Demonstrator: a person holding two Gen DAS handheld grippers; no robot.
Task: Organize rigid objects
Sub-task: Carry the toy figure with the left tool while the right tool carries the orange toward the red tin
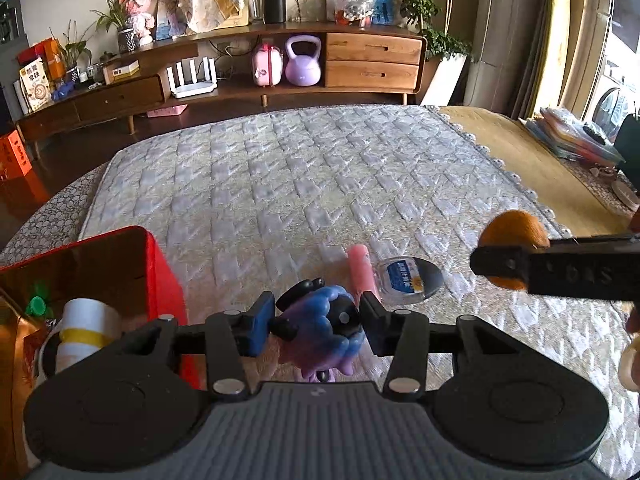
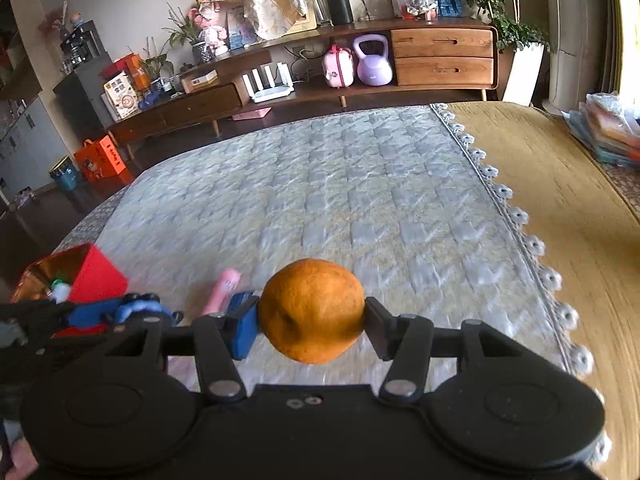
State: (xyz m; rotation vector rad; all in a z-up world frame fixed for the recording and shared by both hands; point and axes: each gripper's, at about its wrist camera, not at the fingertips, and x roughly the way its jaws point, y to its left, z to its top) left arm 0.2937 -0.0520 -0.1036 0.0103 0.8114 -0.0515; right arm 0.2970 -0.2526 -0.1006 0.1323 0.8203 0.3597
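My left gripper [image 1: 316, 326] is shut on a blue and purple toy figure [image 1: 320, 328] above the quilted mat. My right gripper [image 2: 312, 320] is shut on an orange [image 2: 314, 310]; it also shows at the right of the left wrist view [image 1: 514, 236]. A pink tube [image 1: 360, 268] and a clear round bottle with a blue label [image 1: 408, 278] lie on the mat just beyond the toy. The pink tube also shows in the right wrist view [image 2: 224, 286]. A red box [image 1: 120, 264] at the left holds a white bottle [image 1: 86, 330] and a green item.
The grey quilted mat [image 1: 300, 184] covers the bed, with a yellow blanket [image 2: 560, 200] to its right. A wooden cabinet [image 1: 372, 60] with a purple kettlebell [image 1: 303, 60] stands behind. An orange bag [image 2: 102, 158] sits on the floor at the left.
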